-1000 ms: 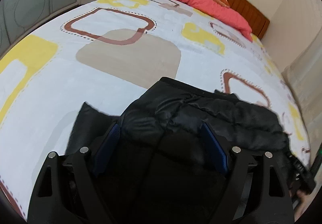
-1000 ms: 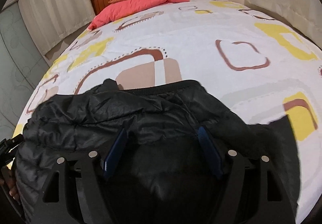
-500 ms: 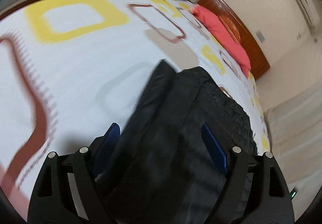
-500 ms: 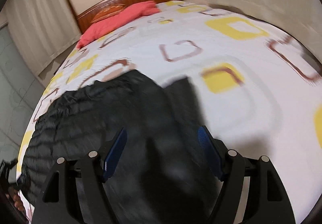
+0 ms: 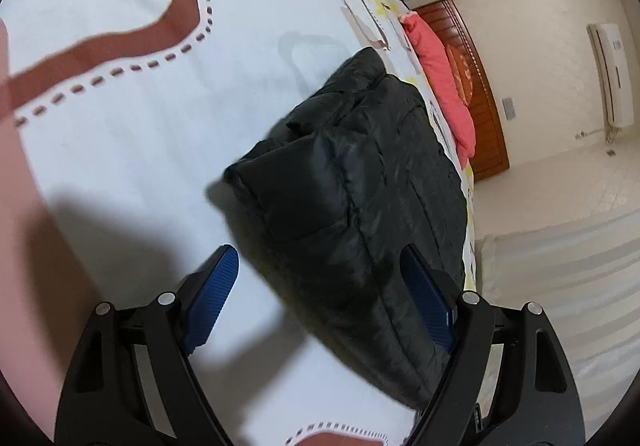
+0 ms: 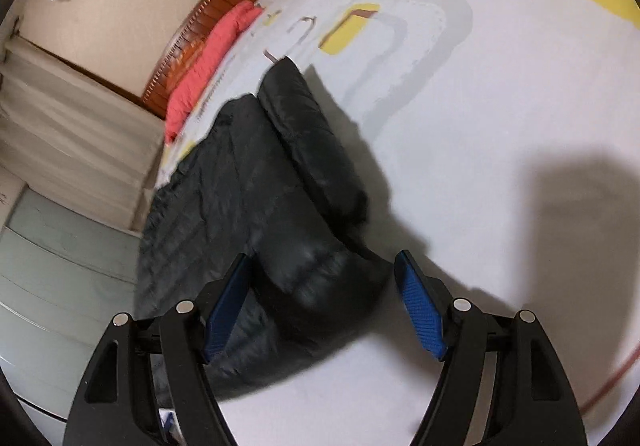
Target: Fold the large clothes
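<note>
So there's a black puffer jacket [image 5: 360, 189] lying folded up into a chunky bundle on the bed [image 5: 120, 149], on that white sheet with the brown dashed outlines and yellow squares. Both handheld grippers are hovering low over it from opposite ends. The left gripper [image 5: 316, 298] has its blue-padded fingers [image 5: 210, 298] spread wide, and the near end of the jacket sits in the gap between them, but the pads aren't pressing on it; one finger is over bare sheet just beside the bundle and the other is over the quilted top near its far edge, so it reads as let go, not gripping anything. Same deal from the right wrist view: the right gripper [image 6: 320, 302] is spread apart too, one blue pad [image 6: 226, 310] right at the jacket's [image 6: 260, 205] side, the other over plain sheet well clear of the fabric, with a rounded folded corner of the jacket poking into the space between. Nothing clamped there either as far as I can see. Both views are tilted pretty hard, so the room looks sideways. Up at the head of the bed [image 6: 480, 125] there's a coral-pink pillow [image 5: 440, 77] against a reddish wooden headboard [image 5: 484, 101], pale curtains [image 6: 72, 125] along the side, and a wall air conditioner [image 5: 612, 73] high up.
</note>
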Demonstrator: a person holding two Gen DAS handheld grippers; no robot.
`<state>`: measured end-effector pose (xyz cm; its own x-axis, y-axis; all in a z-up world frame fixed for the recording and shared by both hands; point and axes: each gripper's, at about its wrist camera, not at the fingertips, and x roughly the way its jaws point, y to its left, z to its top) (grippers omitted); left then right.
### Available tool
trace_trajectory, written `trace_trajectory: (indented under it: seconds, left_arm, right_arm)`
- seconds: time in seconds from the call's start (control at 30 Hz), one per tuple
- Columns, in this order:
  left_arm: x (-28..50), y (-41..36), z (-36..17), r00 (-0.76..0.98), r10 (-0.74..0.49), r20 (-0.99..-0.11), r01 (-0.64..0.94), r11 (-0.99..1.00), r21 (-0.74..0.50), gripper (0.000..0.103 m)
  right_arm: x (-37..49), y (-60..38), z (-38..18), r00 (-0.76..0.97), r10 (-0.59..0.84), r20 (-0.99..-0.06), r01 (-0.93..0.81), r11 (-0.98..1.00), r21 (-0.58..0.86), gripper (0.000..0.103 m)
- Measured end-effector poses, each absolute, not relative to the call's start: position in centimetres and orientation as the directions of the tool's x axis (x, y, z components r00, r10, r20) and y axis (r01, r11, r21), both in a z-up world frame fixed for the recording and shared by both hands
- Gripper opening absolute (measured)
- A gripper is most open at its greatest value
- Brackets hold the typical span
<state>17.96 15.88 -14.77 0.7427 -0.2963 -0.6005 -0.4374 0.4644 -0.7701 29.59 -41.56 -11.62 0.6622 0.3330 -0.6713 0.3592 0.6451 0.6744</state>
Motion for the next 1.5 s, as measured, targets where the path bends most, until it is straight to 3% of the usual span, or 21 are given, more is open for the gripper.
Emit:
trace_trajectory:
  seconds: [0.1, 0.13, 0.23, 0.33, 0.43, 1.1, 1.2, 1.27, 1.33, 1.47, 1.5]
  left_arm:
    - [19.6, 15.8, -14.8, 0.762, -0.273, -0.587, -0.429, 0.466, -0.774, 0.082]
    - [19.8, 15.9, -14.8, 0.770, -0.267, -0.580, -0.423, 0.467, -0.777, 0.074]
    - [20.9, 16.2, -15.3, 0.752, -0.255, -0.608, -0.444, 0.485, -0.753, 0.048]
    - [20.4, 16.0, -15.2, 0.757, -0.253, -0.602, -0.429, 0.502, -0.751, 0.037]
    - [19.6, 15.8, -14.6, 0.758, -0.249, -0.603, -0.411, 0.537, -0.737, 0.030]
    - [9.3, 17.9, -13.6, 0.729, -0.276, -0.626, -0.396, 0.576, -0.715, 0.029]
    - [9.0, 18.5, -13.7, 0.736, -0.286, -0.613, -0.388, 0.563, -0.729, 0.037]
    - [8.7, 19.0, -13.6, 0.745, -0.275, -0.608, -0.402, 0.543, -0.738, 0.045]
    - [8.1, 19.5, -13.3, 0.756, -0.239, -0.609, -0.424, 0.530, -0.734, 0.063]
    - [7.6, 20.7, -13.2, 0.762, -0.197, -0.618, -0.447, 0.530, -0.720, 0.066]
    - [7.6, 20.8, -13.3, 0.757, -0.194, -0.623, -0.450, 0.536, -0.714, 0.062]
  right_arm:
    - [30.9, -41.2, -12.0, 0.674, 0.328, -0.662, 0.372, 0.624, 0.687, 0.073]
    - [31.2, -41.3, -12.0, 0.677, 0.324, -0.660, 0.371, 0.625, 0.687, 0.069]
    - [31.7, -41.1, -12.3, 0.673, 0.327, -0.663, 0.371, 0.626, 0.686, 0.043]
    - [31.3, -41.3, -12.4, 0.680, 0.357, -0.641, 0.351, 0.609, 0.711, 0.030]
    - [30.5, -41.3, -12.1, 0.685, 0.366, -0.630, 0.339, 0.606, 0.720, 0.026]
    - [20.8, -40.9, -12.2, 0.653, 0.428, -0.625, 0.316, 0.596, 0.738, 0.025]
    - [21.3, -41.2, -12.2, 0.652, 0.436, -0.620, 0.314, 0.589, 0.744, 0.031]
    - [21.0, -41.5, -12.1, 0.660, 0.429, -0.617, 0.321, 0.581, 0.748, 0.041]
    - [20.5, -42.0, -11.8, 0.673, 0.412, -0.615, 0.326, 0.580, 0.746, 0.051]
    - [19.6, -42.7, -12.4, 0.689, 0.402, -0.604, 0.344, 0.552, 0.760, 0.053]
    - [19.8, -42.8, -12.7, 0.685, 0.404, -0.606, 0.348, 0.549, 0.760, 0.052]
